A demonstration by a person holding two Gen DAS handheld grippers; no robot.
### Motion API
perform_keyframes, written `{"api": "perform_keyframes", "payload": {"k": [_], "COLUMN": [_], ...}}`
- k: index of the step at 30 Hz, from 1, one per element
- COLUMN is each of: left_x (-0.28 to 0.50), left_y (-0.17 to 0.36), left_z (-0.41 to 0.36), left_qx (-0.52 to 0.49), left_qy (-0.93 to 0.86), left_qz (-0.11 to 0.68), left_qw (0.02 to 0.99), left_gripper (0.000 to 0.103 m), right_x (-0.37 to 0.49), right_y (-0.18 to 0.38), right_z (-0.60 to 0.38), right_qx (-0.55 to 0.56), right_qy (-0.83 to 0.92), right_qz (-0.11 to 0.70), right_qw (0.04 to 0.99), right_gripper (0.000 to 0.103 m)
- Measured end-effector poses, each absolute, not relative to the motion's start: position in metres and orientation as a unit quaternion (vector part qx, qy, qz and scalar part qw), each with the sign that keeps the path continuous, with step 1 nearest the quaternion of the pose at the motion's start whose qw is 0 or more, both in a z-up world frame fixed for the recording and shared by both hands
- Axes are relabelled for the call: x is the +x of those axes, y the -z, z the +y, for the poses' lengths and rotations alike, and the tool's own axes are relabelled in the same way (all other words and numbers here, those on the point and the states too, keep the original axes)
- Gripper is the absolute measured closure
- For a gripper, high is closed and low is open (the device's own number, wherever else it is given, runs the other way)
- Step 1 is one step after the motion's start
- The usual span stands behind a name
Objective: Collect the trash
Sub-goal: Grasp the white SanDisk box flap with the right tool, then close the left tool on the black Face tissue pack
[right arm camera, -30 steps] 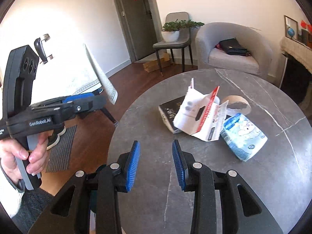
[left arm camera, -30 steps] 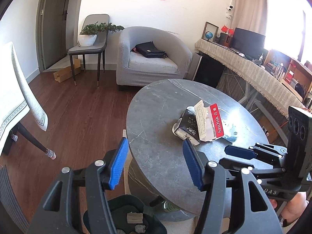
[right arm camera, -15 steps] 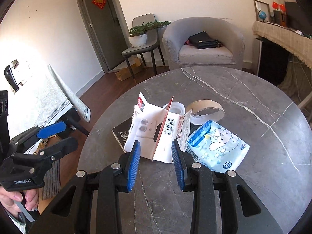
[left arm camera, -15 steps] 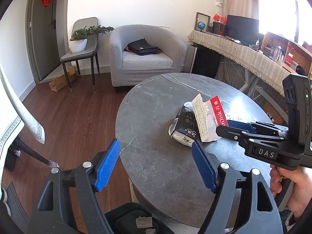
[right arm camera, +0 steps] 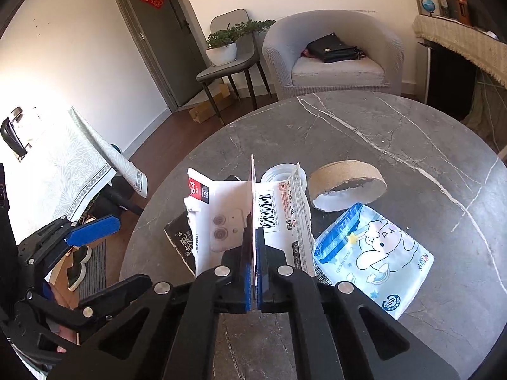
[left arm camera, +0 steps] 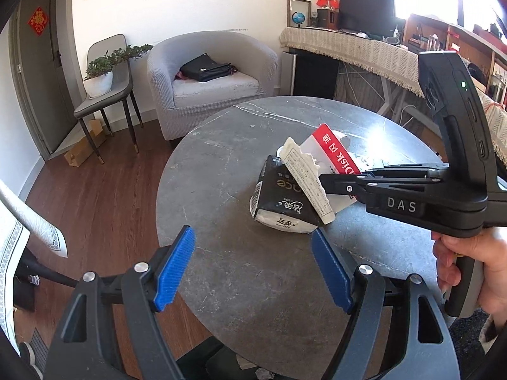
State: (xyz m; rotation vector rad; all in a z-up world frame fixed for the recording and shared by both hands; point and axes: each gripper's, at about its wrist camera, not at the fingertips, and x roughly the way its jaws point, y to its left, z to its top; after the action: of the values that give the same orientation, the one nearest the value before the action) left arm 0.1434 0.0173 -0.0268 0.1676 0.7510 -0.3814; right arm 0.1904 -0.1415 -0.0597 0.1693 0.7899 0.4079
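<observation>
At the bottom of the right wrist view, the right gripper (right arm camera: pixel 253 269) has its jaws closed on the thin middle fold of a torn SanDisk card package (right arm camera: pixel 279 212), which stands upright at the centre of the frame. Just to the right of it, a blue and white tissue pack (right arm camera: pixel 374 253) lies flat on the round grey marble surface (right arm camera: pixel 412 145). Behind the package, partly hidden, are a black tissue pack (right arm camera: pixel 180 240) at the left and a clear plastic lid (right arm camera: pixel 279 174). A cardboard tape ring (right arm camera: pixel 348 183) lies beside the lid, toward the upper right.

In the left wrist view, the left gripper (left arm camera: pixel 253 269) is at the bottom of the frame, over the near edge of the surface. Its jaws are wide apart and nothing is between them. The same package (left arm camera: pixel 329 155) is at the centre right, leaning on the black pack (left arm camera: pixel 282 202).

Farther back, in the upper part of both frames, there are a grey armchair (left arm camera: pixel 209 72) with a black bag (left arm camera: pixel 206 68), and a chair with a potted plant (left arm camera: pixel 101 72).
</observation>
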Motion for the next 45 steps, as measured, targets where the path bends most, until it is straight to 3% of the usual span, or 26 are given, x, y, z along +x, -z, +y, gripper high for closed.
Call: {"api": "perform_keyframes", "payload": {"k": [9,27,30,36,45], "left_x": [0.154,0.186,0.190,0.195,0.174], "left_y": [0.043,0.058,0.058,0.056,0.047], "left_z": [-0.013,-0.029,-0.030,-0.030,-0.016], "left_qx": [0.129,0.112,0.104,0.081,0.049], "left_qy": [0.191,0.167,0.166,0.165,0.167], "left_qz": [0.373,0.391,0.393,0.393,0.394], "left_qw": [0.899,0.898,0.898,0.901,0.903], "left_gripper": [0.024,0.025,0.028,0.047,0.051], "right_x": [0.174,0.171,0.169,0.163,0.159], "right_y": [0.029,0.040,0.039,0.033,0.032], "right_z": [-0.176,-0.208,-0.211,-0.210,-0.194], "right_qx": [0.115,0.141,0.141,0.129,0.107], "right_qy": [-0.219,-0.220,-0.220,-0.223,-0.233], "right_qz": [0.322,0.339,0.340,0.339,0.350], "right_qw": [0.914,0.904,0.904,0.905,0.901], "right_gripper": [0.101,0.101,0.101,0.101,0.101]}}
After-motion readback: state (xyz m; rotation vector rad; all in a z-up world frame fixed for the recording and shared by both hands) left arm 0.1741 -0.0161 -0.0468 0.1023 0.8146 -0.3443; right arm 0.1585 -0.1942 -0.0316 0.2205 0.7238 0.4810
